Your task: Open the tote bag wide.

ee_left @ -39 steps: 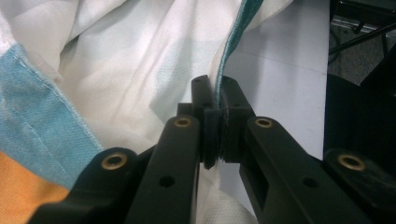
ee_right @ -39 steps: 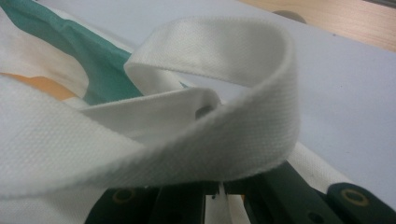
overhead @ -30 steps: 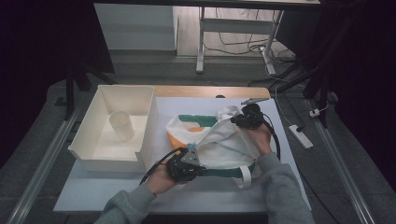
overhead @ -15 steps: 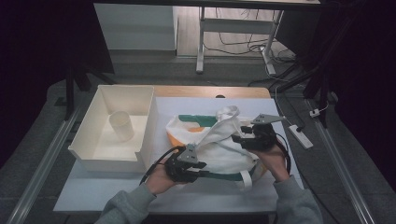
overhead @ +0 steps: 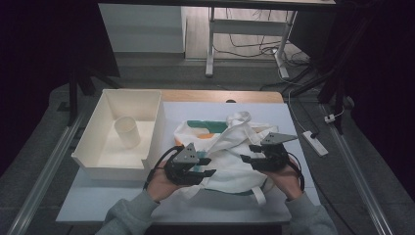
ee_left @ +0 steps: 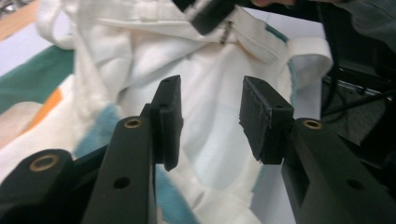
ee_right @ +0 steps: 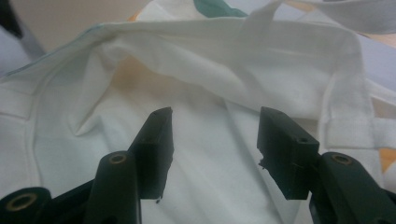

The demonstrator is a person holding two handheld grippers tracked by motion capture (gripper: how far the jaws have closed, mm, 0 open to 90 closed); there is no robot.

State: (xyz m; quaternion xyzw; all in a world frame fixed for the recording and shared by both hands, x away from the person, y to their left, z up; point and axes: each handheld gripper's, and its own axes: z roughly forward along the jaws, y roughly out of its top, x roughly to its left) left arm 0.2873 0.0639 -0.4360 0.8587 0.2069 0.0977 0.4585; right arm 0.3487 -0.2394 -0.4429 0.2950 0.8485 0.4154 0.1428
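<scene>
Since a second ago I've brought my right gripper (overhead: 248, 159) off the far top of the cloth bag (overhead: 230, 156) and back toward the near edge of the tabletop (overhead: 293, 196); my left gripper (overhead: 209, 166) has only lifted a little at the bag's near left side. Both sets of jaws have just been moving — the left opening, the right opening and then easing in slightly — and both now stand apart with nothing clamped; in each gripper view the white cloth lies beyond the pads (ee_left: 170, 116), not pinched.

The bag sits crumpled in the middle of the tabletop, toward the near edge, its handle loops bunched at the far side and one strap trailing near the front edge. Left of it the white tray (overhead: 88, 152) runs along the left edge, with a cup (overhead: 127, 131) inside — the tray's right wall is just beside my left gripper. There is bare tabletop along the near edge and at the far right corner.
</scene>
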